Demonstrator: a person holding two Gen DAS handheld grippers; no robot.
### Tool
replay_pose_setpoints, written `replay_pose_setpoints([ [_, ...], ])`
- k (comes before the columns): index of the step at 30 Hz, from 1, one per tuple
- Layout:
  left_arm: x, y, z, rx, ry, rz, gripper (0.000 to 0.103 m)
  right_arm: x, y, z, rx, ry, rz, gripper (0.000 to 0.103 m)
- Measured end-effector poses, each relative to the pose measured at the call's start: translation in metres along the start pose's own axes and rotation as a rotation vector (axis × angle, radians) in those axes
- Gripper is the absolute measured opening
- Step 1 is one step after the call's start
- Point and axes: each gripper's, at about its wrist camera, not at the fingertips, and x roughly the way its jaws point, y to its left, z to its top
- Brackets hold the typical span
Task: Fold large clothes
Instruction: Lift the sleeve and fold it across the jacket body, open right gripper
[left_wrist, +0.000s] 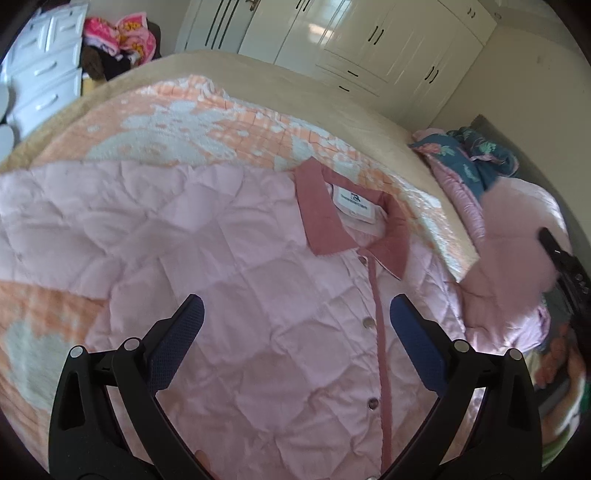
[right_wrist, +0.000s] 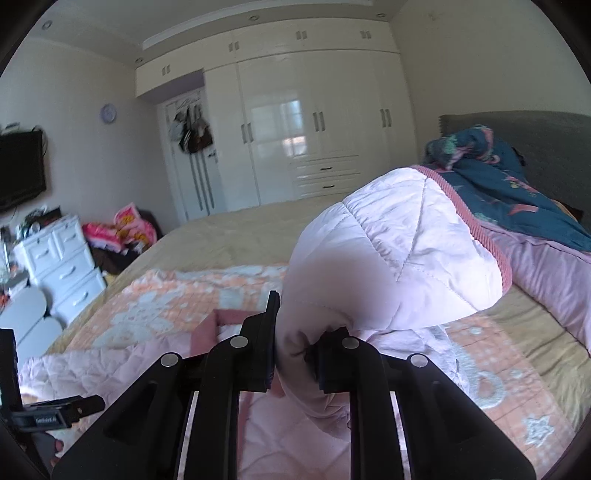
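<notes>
A pale pink quilted jacket (left_wrist: 258, 280) with a darker pink collar (left_wrist: 321, 218) and snap buttons lies front up on the bed. My left gripper (left_wrist: 295, 314) hovers open over its chest, nothing between the blue pads. My right gripper (right_wrist: 295, 354) is shut on the jacket's sleeve (right_wrist: 399, 251), which bulges up above the jaws with its pink ribbed cuff on the right. In the left wrist view that lifted sleeve (left_wrist: 513, 236) shows blurred at the right, with the right gripper's black body beside it. The left gripper's black frame (right_wrist: 59, 410) shows at the lower left of the right wrist view.
The jacket rests on an orange and white blanket (left_wrist: 177, 122) over a beige bed (right_wrist: 229, 232). A dark floral quilt (right_wrist: 517, 184) is heaped at the grey headboard. White wardrobes (right_wrist: 314, 129) stand behind, a white drawer unit (right_wrist: 62, 266) and a clothes pile (right_wrist: 122, 229) to the left.
</notes>
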Motion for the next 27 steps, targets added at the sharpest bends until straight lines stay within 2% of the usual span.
replay_pose_setpoints([
  [8,-0.007,0.018,0.013,-0.044,-0.022,-0.053,0.095,0.041,0.060,-0.025,-0.111,0.103,0.032,0.015],
  [19,-0.006,0.046,0.023,-0.124,-0.032,-0.062,0.095,0.091,0.113,-0.105,-0.357,0.347,0.076,0.016],
  [23,-0.004,0.051,0.024,-0.145,-0.024,-0.068,0.095,0.094,0.134,-0.130,-0.484,0.396,0.094,0.021],
  [27,-0.004,0.055,0.024,-0.165,-0.016,-0.089,0.095,0.097,0.145,-0.140,-0.517,0.432,0.127,0.027],
])
